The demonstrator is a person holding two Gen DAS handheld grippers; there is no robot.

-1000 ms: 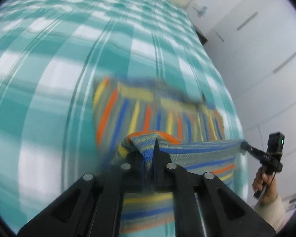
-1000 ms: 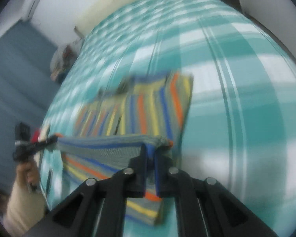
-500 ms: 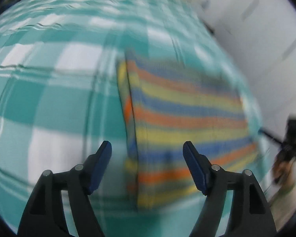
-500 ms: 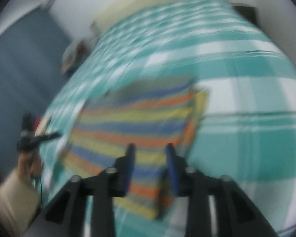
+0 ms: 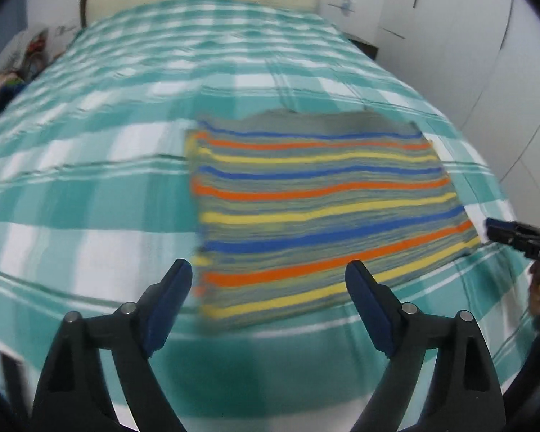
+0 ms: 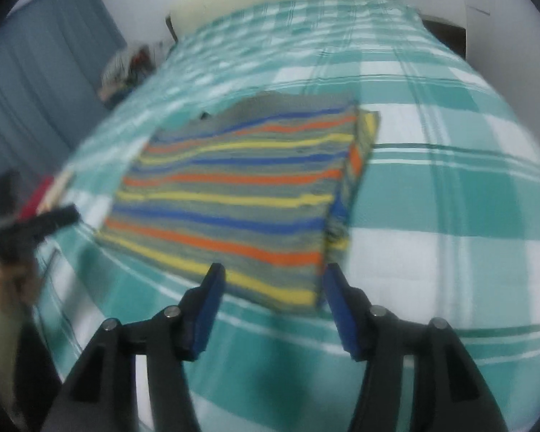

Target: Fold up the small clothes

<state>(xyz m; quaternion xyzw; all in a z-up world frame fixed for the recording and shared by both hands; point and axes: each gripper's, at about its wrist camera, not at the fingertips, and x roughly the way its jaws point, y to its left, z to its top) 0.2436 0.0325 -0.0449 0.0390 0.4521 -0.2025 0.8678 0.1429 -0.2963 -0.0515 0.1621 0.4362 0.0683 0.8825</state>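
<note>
- Left wrist view: the left gripper [image 5: 268, 277] has its fingers spread wide with nothing between them, hovering just above the near left corner of the striped garment [image 5: 320, 212]
- the garment is lying flat on the teal checked bedspread [image 5: 90, 198], looks like it's folded over into a neat rectangle, stripes running left to right
- right gripper [image 6: 271, 282] is also wide open and empty in its own view, sitting over the near right corner, where you can see a doubled layer edge poking out on the right side
- over at the right edge of the left view you can just catch the other gripper's tip near the garment's right corner, not touching as far as I can tell
- my read: one fold is done and both hands are between grabs
- next move probably means picking an edge (left or right side seems likely) and pinching both layers together so the under layer doesn't slide out, then bringing it across evenly
- everything's a bit motion blurred so can't say how tidy the far edge is
</note>
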